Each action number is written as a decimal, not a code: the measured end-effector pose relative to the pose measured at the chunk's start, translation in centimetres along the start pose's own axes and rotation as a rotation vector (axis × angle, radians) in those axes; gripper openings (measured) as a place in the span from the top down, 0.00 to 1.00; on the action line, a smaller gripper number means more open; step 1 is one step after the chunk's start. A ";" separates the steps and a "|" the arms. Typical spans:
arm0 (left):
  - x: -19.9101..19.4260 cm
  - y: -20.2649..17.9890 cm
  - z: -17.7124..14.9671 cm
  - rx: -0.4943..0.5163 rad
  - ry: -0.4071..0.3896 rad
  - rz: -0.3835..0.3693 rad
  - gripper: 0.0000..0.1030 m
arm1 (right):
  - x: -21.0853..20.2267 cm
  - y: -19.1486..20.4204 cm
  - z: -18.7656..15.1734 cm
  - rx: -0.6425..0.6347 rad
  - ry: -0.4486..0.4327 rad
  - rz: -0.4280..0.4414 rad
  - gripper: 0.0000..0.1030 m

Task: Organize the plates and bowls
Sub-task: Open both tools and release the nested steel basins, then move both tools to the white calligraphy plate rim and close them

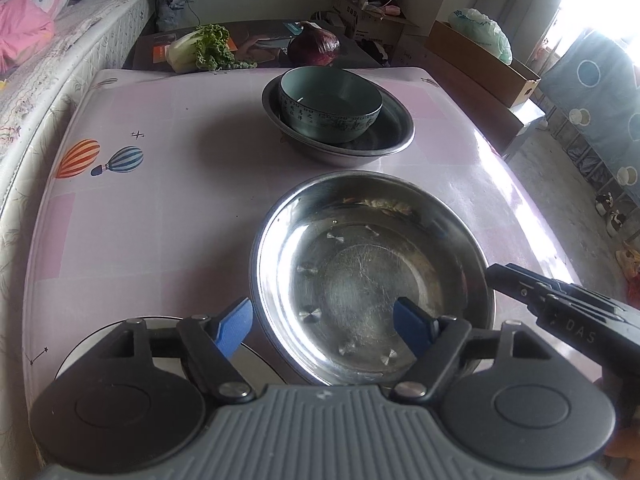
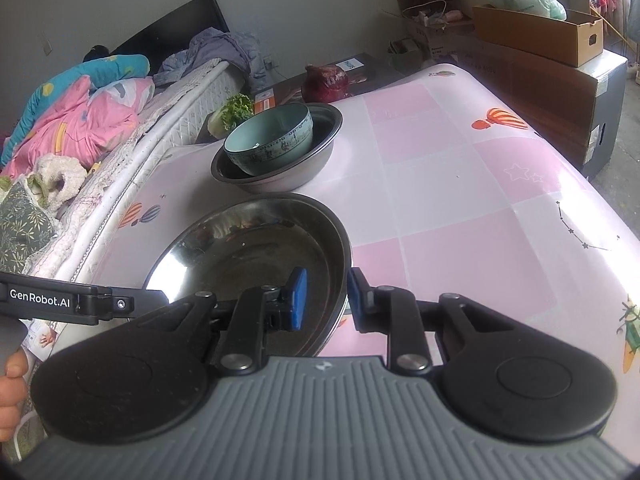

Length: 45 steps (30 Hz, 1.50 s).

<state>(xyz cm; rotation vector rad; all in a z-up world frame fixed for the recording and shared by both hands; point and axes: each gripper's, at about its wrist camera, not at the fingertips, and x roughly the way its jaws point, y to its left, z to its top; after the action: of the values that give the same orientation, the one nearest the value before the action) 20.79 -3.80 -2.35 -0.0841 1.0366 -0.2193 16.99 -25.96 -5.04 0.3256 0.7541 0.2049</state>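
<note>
My right tongs (image 2: 326,300) are pinched on the rim of the big shiny metal bowl (image 2: 256,248). One blue pad (image 2: 298,300) is inside the bowl and the other is outside, so I am holding it. The bowl is near me on the pink table (image 2: 460,200).

My left tongs (image 1: 322,326) are wide apart. One blue finger (image 1: 236,326) is outside the same shiny bowl (image 1: 368,272) and the other is over its inside. They do not squeeze it.

Farther away sits a blue-green bowl (image 1: 330,106) inside a second metal bowl (image 1: 380,140). The blue-green bowl has small dark writing around its side, but it is too tiny for me to read.

In the right view I can read "GenRobot.AI" in white on my left tongs (image 2: 76,300). In the left view I can read "DAS" on my right tongs (image 1: 560,308).

Only the left view shows a white round thing (image 1: 80,348) under my left tongs; I cannot tell what it is. Only the right view shows the pink blanket (image 2: 80,120) on the bed. Both show a purple cabbage (image 1: 314,48) and leafy greens (image 1: 208,48).
</note>
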 end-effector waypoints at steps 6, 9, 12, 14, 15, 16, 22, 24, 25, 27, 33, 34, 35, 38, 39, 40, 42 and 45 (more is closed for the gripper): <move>-1.1 0.0 -0.6 -0.019 -0.022 -0.007 0.23 | -2.1 -0.1 -0.3 0.009 -0.032 0.005 0.77; -2.3 0.3 -1.2 -0.025 -0.052 -0.012 0.22 | -3.3 -0.4 -0.6 0.032 -0.044 0.013 0.71; -3.7 1.0 -2.0 -0.050 -0.085 -0.021 0.20 | -4.4 -0.5 -1.2 0.053 -0.047 0.025 0.67; -4.8 1.7 -2.6 -0.074 -0.105 -0.027 0.20 | -5.1 -0.3 -1.6 0.061 -0.048 0.032 0.64; -5.3 2.1 -2.9 -0.086 -0.115 -0.030 0.19 | -5.5 -0.1 -1.8 0.061 -0.050 0.036 0.62; -5.7 2.5 -3.2 -0.095 -0.124 -0.030 0.19 | -5.8 0.1 -2.0 0.060 -0.050 0.039 0.61; -8.5 5.3 -6.0 -0.145 -0.171 -0.017 0.16 | -7.3 2.0 -3.7 0.056 -0.031 0.075 0.59; -9.1 6.6 -7.0 -0.171 -0.179 -0.016 0.16 | -7.2 2.9 -4.6 0.057 -0.008 0.089 0.59; -9.3 7.1 -7.4 -0.179 -0.182 -0.015 0.16 | -7.1 3.2 -4.9 0.059 0.002 0.095 0.59; -9.8 8.3 -8.6 -0.192 -0.192 -0.004 0.16 | -6.8 4.0 -5.8 0.066 0.030 0.116 0.59; -10.4 11.3 -11.4 -0.210 -0.229 0.075 0.15 | -5.2 7.0 -8.8 0.084 0.125 0.189 0.59; -10.2 11.7 -11.8 -0.211 -0.229 0.090 0.15 | -4.9 7.5 -9.2 0.081 0.139 0.196 0.59; -9.9 12.0 -12.1 -0.211 -0.222 0.107 0.15 | -4.5 8.2 -9.7 0.077 0.153 0.201 0.59; -8.9 12.9 -12.7 -0.216 -0.195 0.135 0.16 | -3.6 9.7 -10.6 0.066 0.185 0.211 0.59; -8.5 13.1 -12.7 -0.214 -0.186 0.136 0.16 | -3.3 10.0 -10.7 0.062 0.192 0.213 0.59; -8.2 13.3 -12.8 -0.213 -0.180 0.137 0.18 | -3.1 10.3 -10.7 0.059 0.196 0.215 0.59; -7.8 13.6 -13.0 -0.210 -0.171 0.142 0.21 | -2.5 10.9 -10.5 0.054 0.197 0.222 0.59; -7.2 13.9 -13.0 -0.202 -0.170 0.143 0.26 | -1.7 11.7 -10.1 0.039 0.199 0.227 0.59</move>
<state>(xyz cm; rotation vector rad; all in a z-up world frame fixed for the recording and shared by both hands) 7.99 11.79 -5.26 -0.2068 0.8889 0.0228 7.97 -13.39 -6.61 0.4323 0.9185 0.4426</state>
